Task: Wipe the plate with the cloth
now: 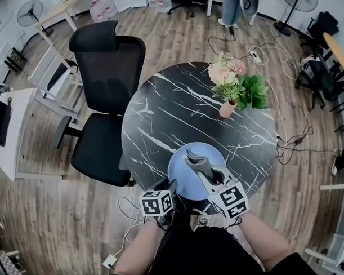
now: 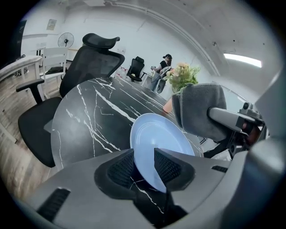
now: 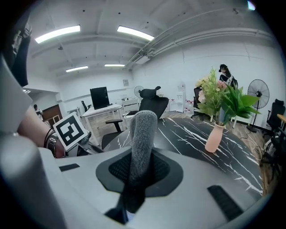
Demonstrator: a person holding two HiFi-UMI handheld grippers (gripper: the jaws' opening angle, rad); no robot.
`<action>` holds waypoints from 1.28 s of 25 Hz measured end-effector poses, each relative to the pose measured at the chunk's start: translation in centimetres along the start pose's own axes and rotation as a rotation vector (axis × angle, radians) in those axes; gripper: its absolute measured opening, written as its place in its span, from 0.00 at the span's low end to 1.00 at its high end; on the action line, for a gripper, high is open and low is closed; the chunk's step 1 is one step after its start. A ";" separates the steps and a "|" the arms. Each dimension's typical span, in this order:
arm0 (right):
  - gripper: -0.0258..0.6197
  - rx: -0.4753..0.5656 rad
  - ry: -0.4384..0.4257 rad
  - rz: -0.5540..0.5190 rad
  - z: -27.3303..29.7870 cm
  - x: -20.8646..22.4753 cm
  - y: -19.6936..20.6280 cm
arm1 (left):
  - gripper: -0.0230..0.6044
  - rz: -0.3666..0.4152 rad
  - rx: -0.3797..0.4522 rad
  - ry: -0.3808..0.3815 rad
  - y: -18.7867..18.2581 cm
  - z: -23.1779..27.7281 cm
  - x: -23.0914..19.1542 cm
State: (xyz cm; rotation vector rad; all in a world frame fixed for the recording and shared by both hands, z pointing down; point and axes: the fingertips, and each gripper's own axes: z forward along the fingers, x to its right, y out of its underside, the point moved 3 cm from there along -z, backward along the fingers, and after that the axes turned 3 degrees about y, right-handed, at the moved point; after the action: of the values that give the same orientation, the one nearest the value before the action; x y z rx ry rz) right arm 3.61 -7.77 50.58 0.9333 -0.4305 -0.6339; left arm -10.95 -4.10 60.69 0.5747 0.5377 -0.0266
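1. Blue, round and shallow, the plate (image 1: 178,176) lies on the near edge of the black marble surface (image 1: 176,106), straight ahead of the person and between the two tongs.
2. The left tongs (image 2: 144,167) stand wide open. The plate's near-left rim shows in the gap between the pads, but the pads do not appear to press on it.
3. The right tongs (image 3: 142,170) are clamped on the grey cloth (image 3: 143,134). It sticks out past the tips as a folded roll, its long axis running the same way the tongs point.
4. In the head view the cloth sits over the plate's middle, a little right of centre. I cannot tell whether it already touches the plate.
5. The wipe turns on this: the plate's face lies just below and ahead of the cloth, so the right hand is the nearer one. It probably needs only to press down and sweep across.
6. The left tongs reach the rim from the near left, well placed to close on it and steady the plate.
7. Unheld, a plate this close to the edge could slide under the wipe.
8. The vase of flowers (image 1: 227,108) stands far right, well apart.
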 end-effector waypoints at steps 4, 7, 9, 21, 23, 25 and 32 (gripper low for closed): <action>0.13 -0.025 -0.009 -0.040 1.6 -0.5 0.2 | 0.29 -0.038 -0.036 -0.007 0.2 1.3 -0.9; 0.13 -0.047 -0.025 -0.085 2.6 -1.0 0.4 | 0.29 -0.070 -0.058 -0.015 0.5 2.0 -1.4; 0.13 -0.062 -0.036 -0.127 3.3 -1.3 0.6 | 0.29 -0.087 -0.065 -0.014 0.5 2.4 -1.7; 0.13 -0.153 -0.103 -0.322 7.3 -2.9 2.8 | 0.20 -0.132 -0.089 0.008 0.9 3.6 -2.5; 0.13 -0.166 -0.116 -0.354 7.9 -3.2 3.2 | 0.20 -0.133 -0.084 0.009 1.0 3.6 -2.5; 0.13 -0.182 -0.127 -0.392 8.5 -3.4 3.6 | 0.20 -0.131 -0.078 0.009 1.0 3.6 -2.6; 0.13 -0.244 -0.184 -0.526 10.4 -4.3 5.7 | 0.12 -0.129 -0.074 -0.019 1.1 4.0 -2.7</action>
State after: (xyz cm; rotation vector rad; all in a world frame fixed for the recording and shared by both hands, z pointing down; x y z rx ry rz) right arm -3.98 -8.65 60.57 0.7562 -0.2597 -1.2307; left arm -11.18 -5.56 65.40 0.4665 0.5543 -0.1335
